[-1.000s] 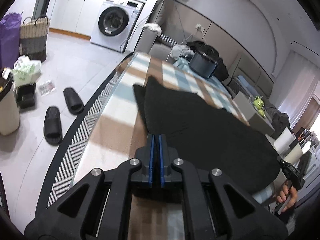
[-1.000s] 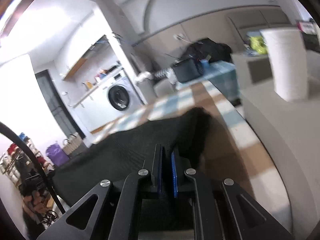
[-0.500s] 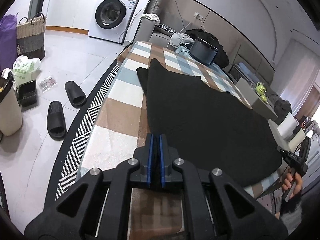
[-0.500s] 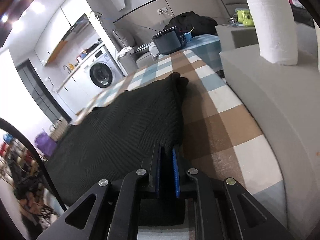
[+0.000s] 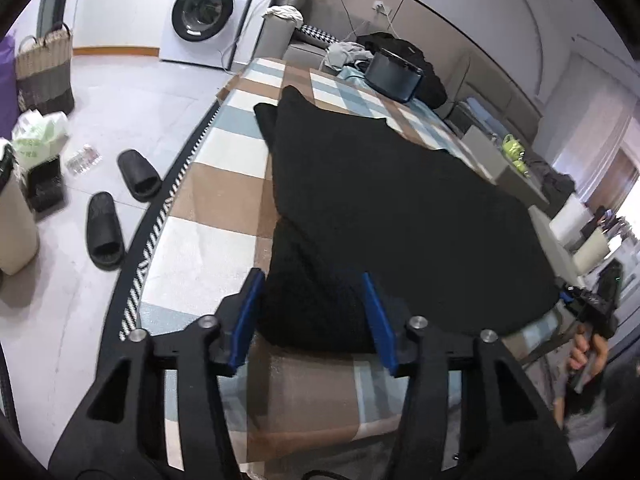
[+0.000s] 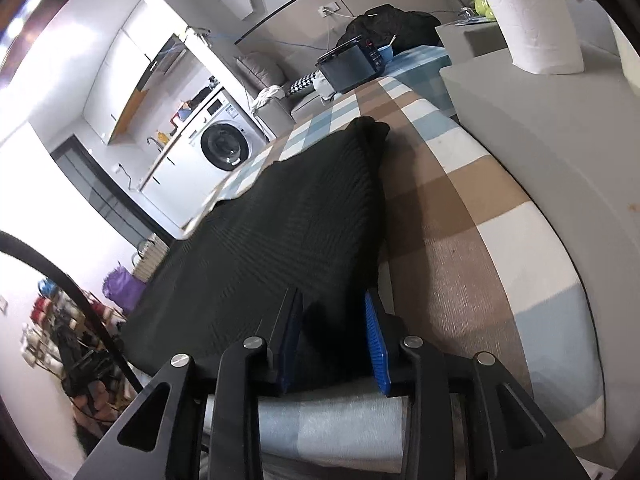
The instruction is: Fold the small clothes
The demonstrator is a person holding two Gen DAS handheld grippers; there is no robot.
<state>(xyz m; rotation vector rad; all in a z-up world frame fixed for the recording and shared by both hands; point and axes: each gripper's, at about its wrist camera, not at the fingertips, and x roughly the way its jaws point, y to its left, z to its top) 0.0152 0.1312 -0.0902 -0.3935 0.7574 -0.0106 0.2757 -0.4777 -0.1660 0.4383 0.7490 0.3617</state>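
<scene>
Resting flat on checked table (image 5: 208, 248), black garment (image 5: 384, 200); both left gripper (image 5: 312, 316) and right gripper (image 6: 334, 340) wide apart, holding nothing. Risk: dragging near hem on withdrawal, spoiling fold.

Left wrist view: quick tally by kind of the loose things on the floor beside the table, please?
Black rubber slippers: 2
Woven straw basket with handles: 1
Pale green plastic bag: 1
Small black crate: 1
Cream bin, partly cut off by the view's edge: 1
Total: 6
</scene>
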